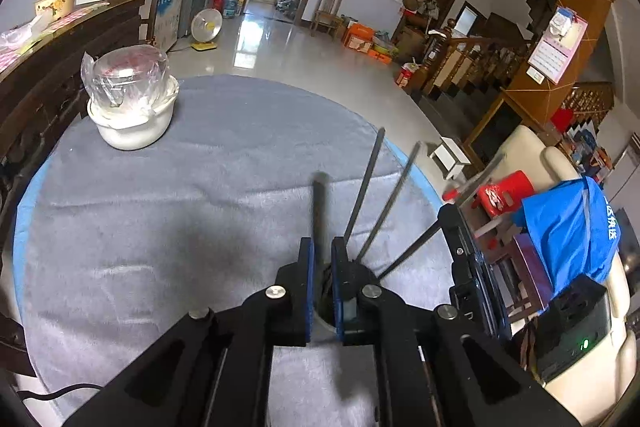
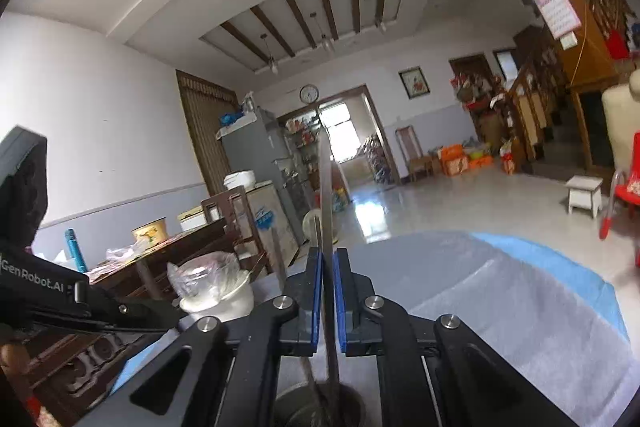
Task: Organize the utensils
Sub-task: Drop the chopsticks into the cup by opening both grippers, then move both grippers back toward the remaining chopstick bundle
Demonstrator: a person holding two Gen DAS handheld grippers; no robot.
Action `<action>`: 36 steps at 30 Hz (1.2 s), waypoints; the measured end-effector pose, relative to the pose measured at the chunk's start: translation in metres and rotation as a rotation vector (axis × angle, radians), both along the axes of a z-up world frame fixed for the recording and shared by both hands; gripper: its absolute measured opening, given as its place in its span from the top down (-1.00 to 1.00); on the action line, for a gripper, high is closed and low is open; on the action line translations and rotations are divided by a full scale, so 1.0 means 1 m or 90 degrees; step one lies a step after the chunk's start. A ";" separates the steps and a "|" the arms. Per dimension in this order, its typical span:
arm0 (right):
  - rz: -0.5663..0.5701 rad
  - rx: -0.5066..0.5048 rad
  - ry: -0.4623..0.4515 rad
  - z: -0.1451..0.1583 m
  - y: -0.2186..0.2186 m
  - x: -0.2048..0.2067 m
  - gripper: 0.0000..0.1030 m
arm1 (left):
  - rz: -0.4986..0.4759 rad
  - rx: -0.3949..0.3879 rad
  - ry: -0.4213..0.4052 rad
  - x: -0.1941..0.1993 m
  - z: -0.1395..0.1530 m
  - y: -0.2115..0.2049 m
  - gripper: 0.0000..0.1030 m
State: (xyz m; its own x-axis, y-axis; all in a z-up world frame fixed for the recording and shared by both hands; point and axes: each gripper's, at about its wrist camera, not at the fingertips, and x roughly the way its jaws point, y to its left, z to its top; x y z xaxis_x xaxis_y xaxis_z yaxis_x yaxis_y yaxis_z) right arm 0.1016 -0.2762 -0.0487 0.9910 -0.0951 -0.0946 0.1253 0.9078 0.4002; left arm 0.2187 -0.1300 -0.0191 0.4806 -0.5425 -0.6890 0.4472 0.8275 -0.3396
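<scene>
My task items are chopsticks, thin and dark, most likely metal: rigid, light, smooth-sided and liable to slip or swivel in a narrow pinch. I judge the best hold to be on the shaft near mid-length, square across the pads, so that the stick cannot pivot.

Left gripper (image 1: pixel 323 247): my jaws are nearly pressed together. One blurred chopstick (image 1: pixel 320 205) rises from between the blue pads; I take it as pinched, though whether the pads bear firmly on it is not clear. Three more chopsticks (image 1: pixel 366 187) fan out to the right, their lower ends dropping behind my right finger toward a round holder (image 1: pixel 326 321), glimpsed only as a pale rim below the jaws.

Right gripper (image 2: pixel 328 259): my jaws are almost closed on a single chopstick (image 2: pixel 326 187) that stands upright between the pads and runs down into the dark mouth of the holder (image 2: pixel 304 403) directly beneath.

Both holds sit over the near edge of the round table with its grey cloth (image 1: pixel 180 207). A white pot (image 1: pixel 132 123) under plastic wrap stands far left, well apart.
</scene>
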 end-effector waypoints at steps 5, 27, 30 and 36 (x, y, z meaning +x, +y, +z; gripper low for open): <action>0.048 0.041 0.065 -0.004 -0.003 -0.009 0.78 | 0.008 0.012 -0.010 -0.013 -0.001 0.020 0.29; 0.171 0.062 0.174 -0.045 0.031 -0.074 0.24 | 0.068 0.203 0.079 -0.064 -0.104 0.086 -0.19; 0.193 0.064 0.210 -0.060 0.043 -0.065 0.24 | 0.051 0.197 0.090 -0.067 -0.111 0.085 -0.19; 0.214 0.087 0.257 -0.087 0.049 -0.055 0.24 | 0.042 0.201 0.120 -0.066 -0.131 0.091 -0.19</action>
